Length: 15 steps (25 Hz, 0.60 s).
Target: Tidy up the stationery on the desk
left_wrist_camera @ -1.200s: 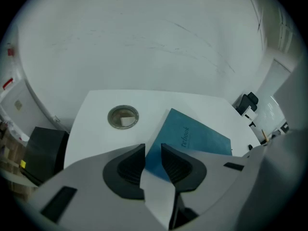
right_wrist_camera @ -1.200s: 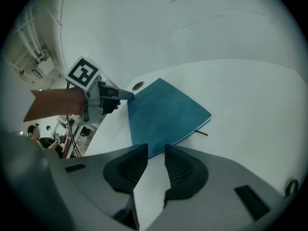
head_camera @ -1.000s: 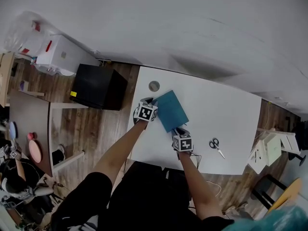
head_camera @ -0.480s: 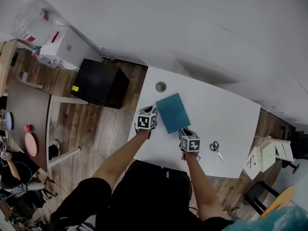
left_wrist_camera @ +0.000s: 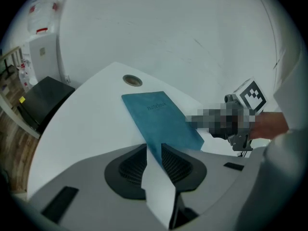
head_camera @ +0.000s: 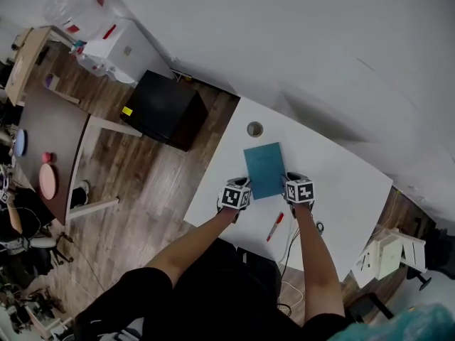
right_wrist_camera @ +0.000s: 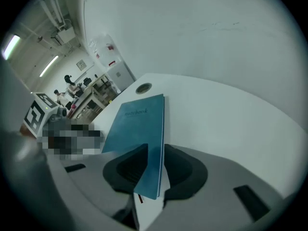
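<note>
The left hand-held gripper (left_wrist_camera: pixel 154 153) and the right hand-held gripper (right_wrist_camera: pixel 153 165) each clamp a near corner of the teal notebook (head_camera: pixel 265 169), seemingly just clear of the desk (head_camera: pixel 334 183), so both should travel together, level.

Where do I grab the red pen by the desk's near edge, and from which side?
Take the red pen at mid-barrel, coming straight down from above with the jaws across its thin width: it lies flat and slanted on the desk, so only its long sides offer a pinch. The left gripper and right gripper are both shut on the notebook; free one first.
</note>
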Available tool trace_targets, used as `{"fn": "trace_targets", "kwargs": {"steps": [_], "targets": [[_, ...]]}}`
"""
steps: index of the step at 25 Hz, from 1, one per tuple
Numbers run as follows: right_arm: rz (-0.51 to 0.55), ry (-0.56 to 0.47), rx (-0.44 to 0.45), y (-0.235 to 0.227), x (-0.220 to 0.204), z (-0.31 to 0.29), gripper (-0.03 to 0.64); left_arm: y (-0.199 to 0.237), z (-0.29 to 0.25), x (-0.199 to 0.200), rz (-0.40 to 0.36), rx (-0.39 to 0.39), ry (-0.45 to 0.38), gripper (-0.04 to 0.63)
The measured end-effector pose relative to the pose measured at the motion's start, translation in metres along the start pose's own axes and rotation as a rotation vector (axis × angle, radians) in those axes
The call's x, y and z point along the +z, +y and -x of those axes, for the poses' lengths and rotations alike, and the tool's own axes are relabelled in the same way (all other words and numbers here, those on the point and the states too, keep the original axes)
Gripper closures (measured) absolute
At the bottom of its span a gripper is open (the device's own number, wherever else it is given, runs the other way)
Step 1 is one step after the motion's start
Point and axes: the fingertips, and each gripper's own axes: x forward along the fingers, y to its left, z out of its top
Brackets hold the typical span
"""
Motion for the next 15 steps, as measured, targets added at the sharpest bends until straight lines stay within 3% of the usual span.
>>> {"fn": "trace_targets", "kwargs": {"steps": [5, 12, 15], "targets": [[-0.043, -0.012, 0.005, 0.004, -0.005, -0.003, 0.511, 0.002, -0.006, 0.005, 0.099, -0.042, -0.029, 0.497], [-0.179, -0.023, 0.017, 0.024, -0.029, -0.001, 0.511, 0.015, -0.006, 0.011, -0.008, 0.001, 0.017, 0.499], [-0.209, -0.016, 0.030, 0.047, -0.041, -0.006, 0.511, 0.032, -0.005, 0.027, -0.011, 0.019, 0.009, 0.498]]}}
